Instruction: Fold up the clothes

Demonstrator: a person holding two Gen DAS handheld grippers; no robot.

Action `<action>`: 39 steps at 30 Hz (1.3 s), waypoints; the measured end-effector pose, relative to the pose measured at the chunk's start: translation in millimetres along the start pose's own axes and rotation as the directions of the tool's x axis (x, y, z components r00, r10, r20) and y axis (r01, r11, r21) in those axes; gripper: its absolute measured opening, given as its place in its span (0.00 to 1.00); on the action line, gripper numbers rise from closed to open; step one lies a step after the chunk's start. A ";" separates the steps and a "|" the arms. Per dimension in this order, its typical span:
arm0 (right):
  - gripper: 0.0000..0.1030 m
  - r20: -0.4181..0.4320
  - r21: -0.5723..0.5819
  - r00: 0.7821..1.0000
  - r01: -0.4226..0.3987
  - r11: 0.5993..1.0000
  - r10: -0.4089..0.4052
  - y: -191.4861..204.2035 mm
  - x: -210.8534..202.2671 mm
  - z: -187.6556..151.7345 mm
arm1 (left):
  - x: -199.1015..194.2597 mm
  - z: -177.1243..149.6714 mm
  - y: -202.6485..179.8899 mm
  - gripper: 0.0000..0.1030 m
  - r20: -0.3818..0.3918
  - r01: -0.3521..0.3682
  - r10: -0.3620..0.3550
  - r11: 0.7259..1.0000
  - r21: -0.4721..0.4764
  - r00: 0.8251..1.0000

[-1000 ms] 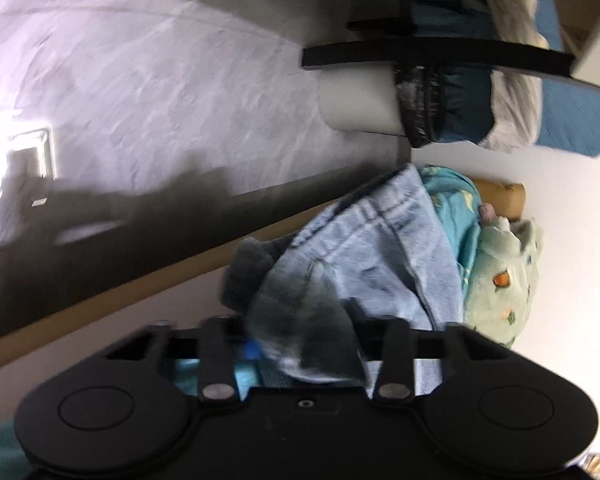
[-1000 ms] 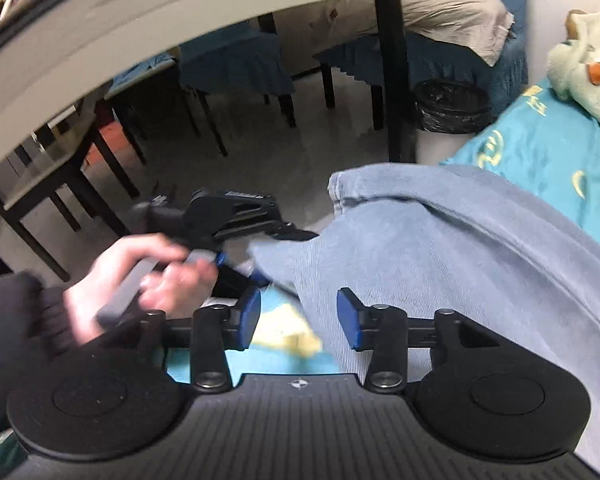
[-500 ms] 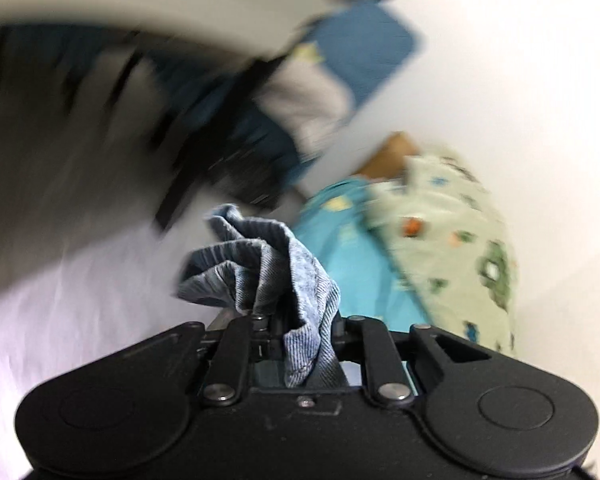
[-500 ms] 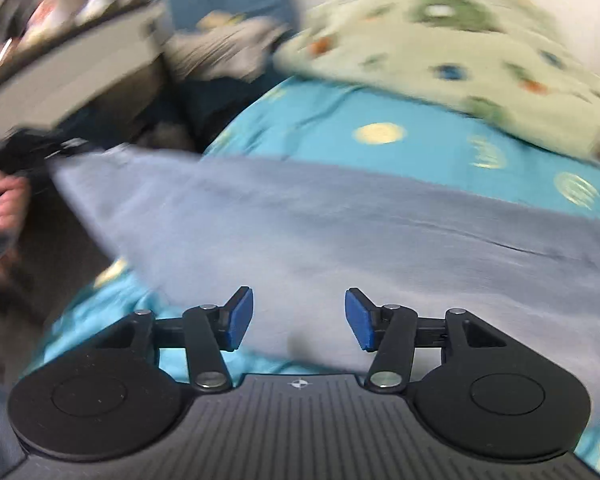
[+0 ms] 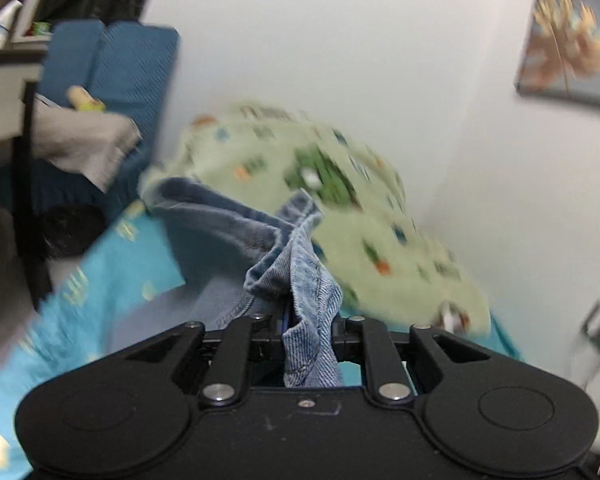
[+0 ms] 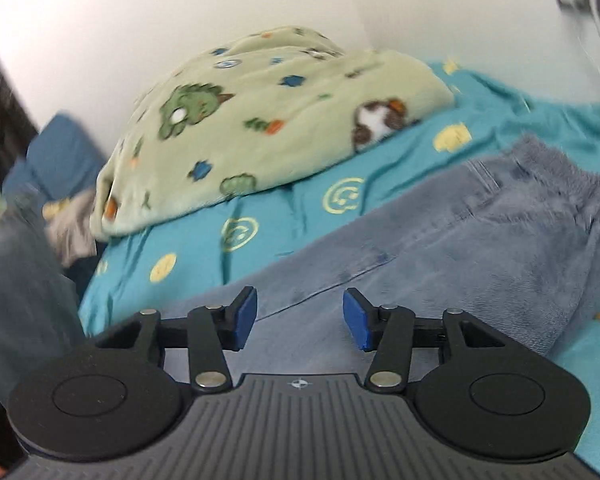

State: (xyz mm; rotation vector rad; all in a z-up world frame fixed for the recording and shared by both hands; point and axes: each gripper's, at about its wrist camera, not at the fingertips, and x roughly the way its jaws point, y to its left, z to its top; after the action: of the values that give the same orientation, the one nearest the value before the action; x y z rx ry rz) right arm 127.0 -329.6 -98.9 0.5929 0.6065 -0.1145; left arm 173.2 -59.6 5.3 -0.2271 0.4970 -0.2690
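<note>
A pair of light blue jeans (image 6: 440,240) lies spread across the teal bed sheet (image 6: 380,168). My left gripper (image 5: 308,328) is shut on a bunched end of the jeans (image 5: 300,264) and holds it raised above the bed. My right gripper (image 6: 300,316) is open and empty, just above the flat part of the jeans, its blue pads (image 6: 246,314) apart.
A pale green fleece blanket (image 6: 260,120) with animal prints is heaped at the head of the bed against the white wall. A blue chair (image 5: 112,80) with grey cloth on it and a black table leg (image 5: 24,184) stand left of the bed. A dark bin (image 5: 72,228) sits on the floor.
Both grippers have swung from the floor side toward the bed and wall. The left one carried the jeans end along. The right one stayed open over the jeans.
</note>
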 end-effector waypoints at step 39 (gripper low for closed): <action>0.41 -0.182 0.145 0.926 -0.308 0.940 0.332 19.7 149.1 -29.0 | 34.3 -110.7 -4.2 0.52 -0.286 0.096 -0.014 0.957 0.273 0.958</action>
State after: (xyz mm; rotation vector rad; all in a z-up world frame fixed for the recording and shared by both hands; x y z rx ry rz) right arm 240.1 -287.0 -193.0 0.8144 0.6962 0.2247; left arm 146.4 -90.6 -103.2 0.0808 0.7269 -0.4275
